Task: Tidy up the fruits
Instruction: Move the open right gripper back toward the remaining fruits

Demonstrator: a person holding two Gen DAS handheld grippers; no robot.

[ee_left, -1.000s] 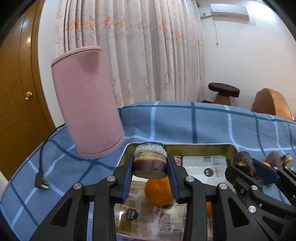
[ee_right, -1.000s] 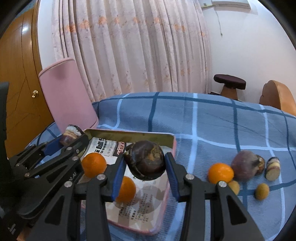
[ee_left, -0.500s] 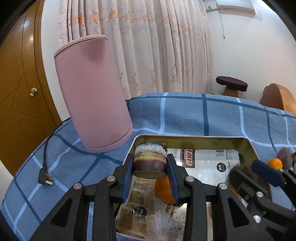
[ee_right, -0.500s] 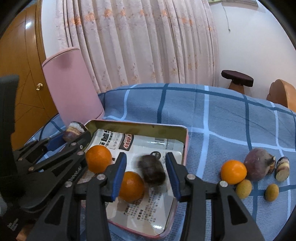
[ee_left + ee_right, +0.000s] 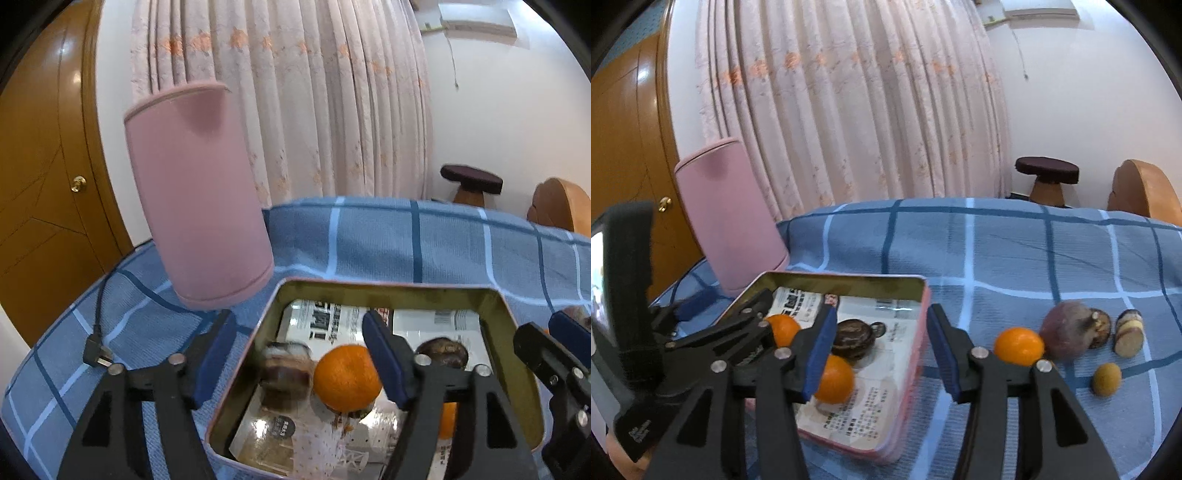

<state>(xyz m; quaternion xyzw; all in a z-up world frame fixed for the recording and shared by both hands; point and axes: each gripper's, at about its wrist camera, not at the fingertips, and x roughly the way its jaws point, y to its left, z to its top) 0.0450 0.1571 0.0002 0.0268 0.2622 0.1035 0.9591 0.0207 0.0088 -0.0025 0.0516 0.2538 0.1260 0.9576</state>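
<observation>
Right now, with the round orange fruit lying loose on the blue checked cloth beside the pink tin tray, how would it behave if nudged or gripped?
The round orange fruit would probably roll: it looks near-spherical, and the cloth seems flat there. The purplish round fruit beside it might stop it. Its smooth skin could slip in narrow pads.

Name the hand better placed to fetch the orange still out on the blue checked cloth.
Right, probably: the round orange lies just beside the open right gripper, while the left gripper hangs over the tin tray.
</observation>
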